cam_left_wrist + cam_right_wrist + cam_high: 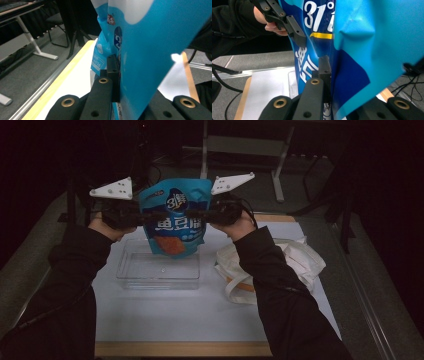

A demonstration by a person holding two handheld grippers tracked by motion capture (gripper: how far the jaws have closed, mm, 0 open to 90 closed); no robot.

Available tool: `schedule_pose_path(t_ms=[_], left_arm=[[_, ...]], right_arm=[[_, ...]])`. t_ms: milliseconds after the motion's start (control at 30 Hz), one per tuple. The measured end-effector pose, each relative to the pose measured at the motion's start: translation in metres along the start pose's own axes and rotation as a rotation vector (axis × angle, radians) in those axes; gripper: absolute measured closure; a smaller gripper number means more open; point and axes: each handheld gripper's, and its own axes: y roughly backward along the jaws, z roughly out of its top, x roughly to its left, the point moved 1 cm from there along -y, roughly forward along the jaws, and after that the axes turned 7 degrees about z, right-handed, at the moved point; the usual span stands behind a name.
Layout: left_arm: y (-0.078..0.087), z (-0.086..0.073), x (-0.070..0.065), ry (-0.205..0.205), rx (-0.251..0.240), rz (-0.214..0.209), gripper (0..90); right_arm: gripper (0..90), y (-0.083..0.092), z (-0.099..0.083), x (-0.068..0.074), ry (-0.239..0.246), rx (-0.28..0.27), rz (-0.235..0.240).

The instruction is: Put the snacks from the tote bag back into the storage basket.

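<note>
A blue snack bag (175, 215) with white lettering and an orange picture hangs in the air between my two grippers, over a clear plastic box (125, 270). My left gripper (154, 218) is shut on the bag's left edge and my right gripper (194, 214) on its right edge. In the left gripper view the jaws (118, 75) pinch the blue film (150, 50). The right gripper view has its jaws (329, 72) clamped on the bag (367, 50), with the left gripper (295, 35) gripping the far side.
A white cloth tote bag (300, 257) lies at the right of the white mat (200, 315). The table's wooden front edge (180, 349) runs below. Desk legs and a chair stand on the dark floor beyond.
</note>
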Motion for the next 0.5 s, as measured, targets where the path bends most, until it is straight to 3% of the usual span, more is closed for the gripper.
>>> schedule_pose_path(t_ms=[100,167,200,267,500], left_arm=[[0.005,-0.011,0.003,0.010,0.009,0.000,90.0],[0.006,-0.015,0.004,0.009,0.009,0.001,90.0],[0.009,-0.022,0.006,0.006,0.008,0.008,90.0],[0.010,-0.035,0.008,0.009,-0.004,0.001,90.0],[0.007,-0.057,0.013,0.024,0.004,-0.020,90.0]], right_arm=[[89.0,-0.016,-0.005,0.000,-0.012,0.008,0.013],[89.0,-0.016,-0.005,0.000,-0.012,0.008,0.013],[89.0,-0.028,-0.009,0.001,-0.017,0.008,0.009],[89.0,-0.035,-0.012,0.001,-0.024,0.007,0.012],[89.0,-0.051,-0.026,0.000,-0.050,0.025,0.016]])
